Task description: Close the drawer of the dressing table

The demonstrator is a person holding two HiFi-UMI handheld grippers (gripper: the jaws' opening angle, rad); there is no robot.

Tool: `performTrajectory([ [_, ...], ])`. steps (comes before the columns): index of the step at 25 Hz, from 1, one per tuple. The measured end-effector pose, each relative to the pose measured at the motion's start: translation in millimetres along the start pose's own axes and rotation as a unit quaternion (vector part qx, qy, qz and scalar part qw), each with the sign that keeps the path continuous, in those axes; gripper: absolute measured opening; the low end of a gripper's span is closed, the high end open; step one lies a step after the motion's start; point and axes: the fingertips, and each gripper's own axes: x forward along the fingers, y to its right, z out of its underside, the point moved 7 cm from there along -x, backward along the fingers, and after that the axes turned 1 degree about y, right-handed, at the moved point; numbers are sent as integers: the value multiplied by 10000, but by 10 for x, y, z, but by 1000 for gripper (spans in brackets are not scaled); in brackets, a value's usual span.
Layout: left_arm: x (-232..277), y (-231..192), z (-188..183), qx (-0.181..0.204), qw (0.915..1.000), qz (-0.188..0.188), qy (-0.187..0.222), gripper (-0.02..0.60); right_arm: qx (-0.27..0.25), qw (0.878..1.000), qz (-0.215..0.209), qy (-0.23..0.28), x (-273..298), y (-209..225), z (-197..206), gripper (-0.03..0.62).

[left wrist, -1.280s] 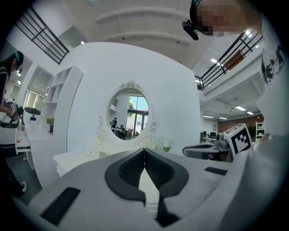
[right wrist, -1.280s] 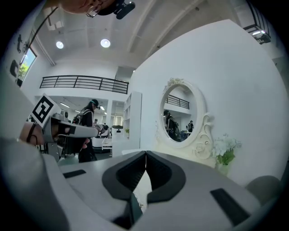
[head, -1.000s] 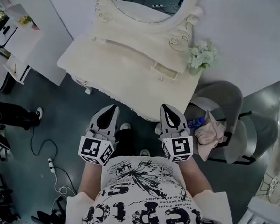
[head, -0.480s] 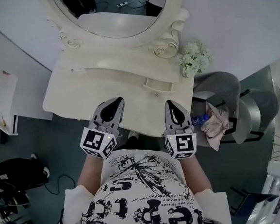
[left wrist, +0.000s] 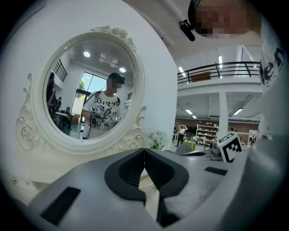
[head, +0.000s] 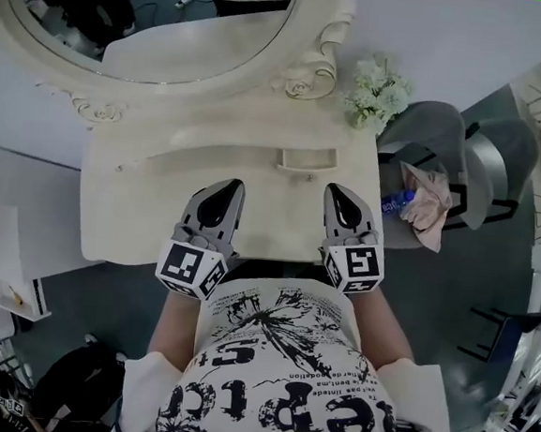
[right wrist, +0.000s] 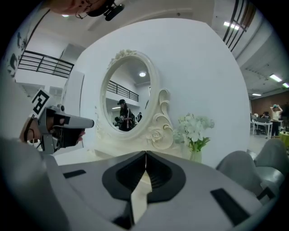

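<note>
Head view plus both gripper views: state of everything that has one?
left gripper: jaws together, nothing between them
right gripper: jaws together, nothing between them
drawer: appears pulled partway out, neither gripper touching it
flowers: upright, at the dressing table's back right corner
cloth: crumpled on the chair
</note>
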Motion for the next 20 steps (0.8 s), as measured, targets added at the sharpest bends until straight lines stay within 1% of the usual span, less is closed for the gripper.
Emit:
performTrajectory([
  [3,66,-100,143,-101,9998,162,3,18,-50,9996,147,-255,119,18,260,17],
  [6,147,-219,312,-312,9993,166,-127,18,82,9975,288,-639,256,57,551,17],
  [8,203,-291,404,-381,9989,173,-204,18,173,9950,348,-920,369,83,741,17],
  [12,324,-393,564,-235,9988,150,-395,18,422,9895,364,-1336,580,128,1077,20],
  [14,358,-428,650,-207,9983,117,-526,18,436,9864,325,-1553,664,122,1234,22],
  [15,366,-447,697,-264,9979,96,-577,18,405,9847,282,-1670,702,110,1306,46],
  [16,372,-466,743,-342,9975,72,-614,18,373,9833,235,-1766,738,95,1364,84],
  [17,378,-484,786,-412,9971,50,-643,18,352,9824,204,-1823,771,83,1405,100],
  [20,391,-521,889,-461,9962,13,-733,18,362,9831,247,-1779,858,71,1433,109],
])
